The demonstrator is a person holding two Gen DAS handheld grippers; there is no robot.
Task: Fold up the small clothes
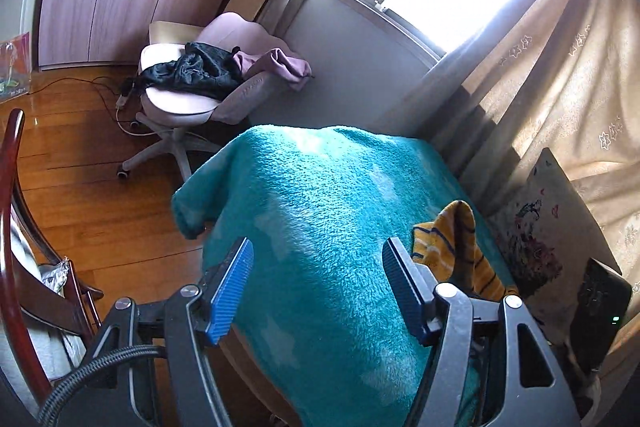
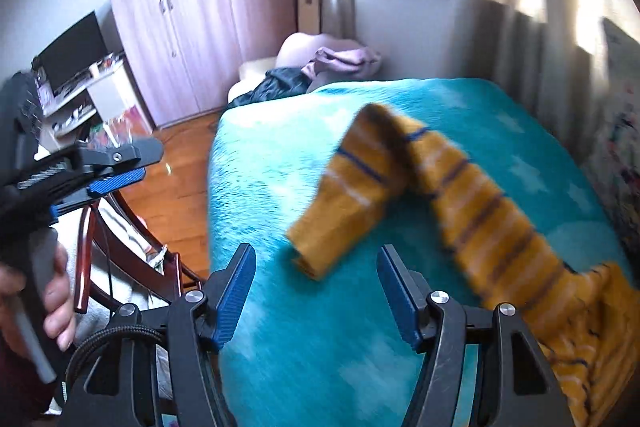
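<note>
Lying on the bed's teal blanket (image 2: 280,155): one mustard-yellow striped garment (image 2: 460,195), bent over itself, blurred. Right hand-held gripper (image 2: 316,271) stands wide with nothing between its pads, just short of the cloth. Left hand-held gripper (image 1: 318,267) likewise wide and empty, the garment (image 1: 452,247) at its right.

Plenty of room over the teal blanket (image 1: 320,195): most of the bed is bare, so a tool could sweep across the middle and the floor-side edge no problem. The striped mustard socks (image 2: 448,195) take up the window side. That side's boxed in by the curtain (image 1: 560,87) and a printed pillow (image 1: 536,239). A wooden chair (image 2: 120,247) crowds the near floor-side corner.
</note>
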